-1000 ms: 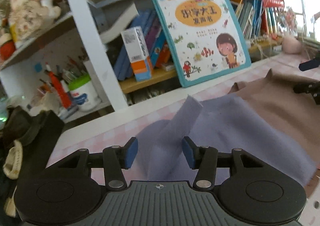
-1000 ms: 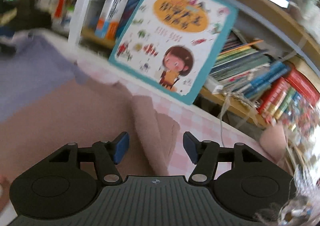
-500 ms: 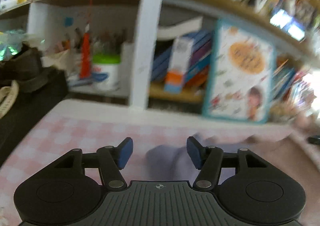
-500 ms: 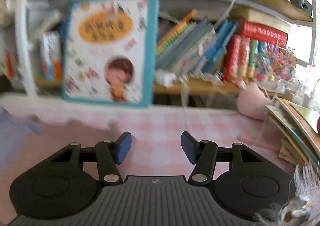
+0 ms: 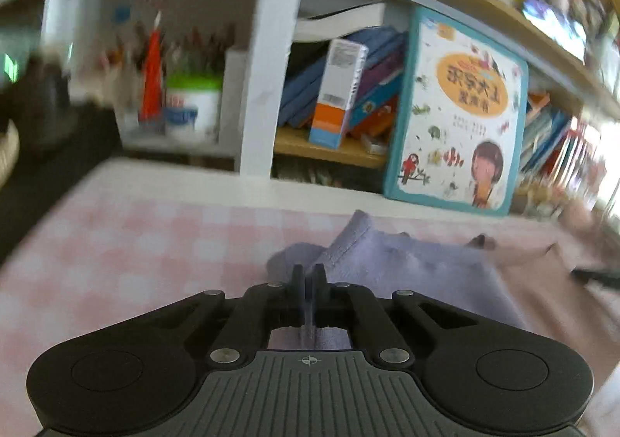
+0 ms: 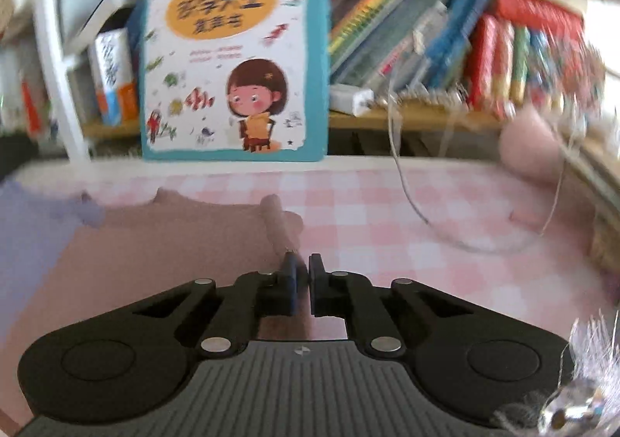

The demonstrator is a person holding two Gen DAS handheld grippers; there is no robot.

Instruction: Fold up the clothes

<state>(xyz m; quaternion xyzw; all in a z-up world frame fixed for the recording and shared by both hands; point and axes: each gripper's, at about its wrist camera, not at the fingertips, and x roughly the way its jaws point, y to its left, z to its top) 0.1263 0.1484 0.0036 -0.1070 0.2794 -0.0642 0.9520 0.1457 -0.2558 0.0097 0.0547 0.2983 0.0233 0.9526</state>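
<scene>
A lilac garment (image 5: 407, 266) lies on the pink checked tablecloth (image 5: 116, 243), over a dusty-pink garment (image 5: 550, 282). My left gripper (image 5: 309, 274) is shut on the lilac garment's near left edge. In the right wrist view the dusty-pink garment (image 6: 162, 243) spreads to the left, with the lilac one (image 6: 27, 227) at the far left. My right gripper (image 6: 302, 266) is shut on the dusty-pink garment's right edge, where a raised fold (image 6: 277, 220) runs up to the jaws.
A bookshelf stands right behind the table. A large picture book (image 5: 457, 115) (image 6: 236, 49) leans on it. A white pen tub (image 5: 192, 107) stands at the left. A pink soft object (image 6: 531, 150) and a thin cord (image 6: 410, 196) lie at the right.
Both grippers were open and have closed, the left on the lilac garment's edge, the right on the dusty-pink garment's edge. Both views swung and settled low over the table.
</scene>
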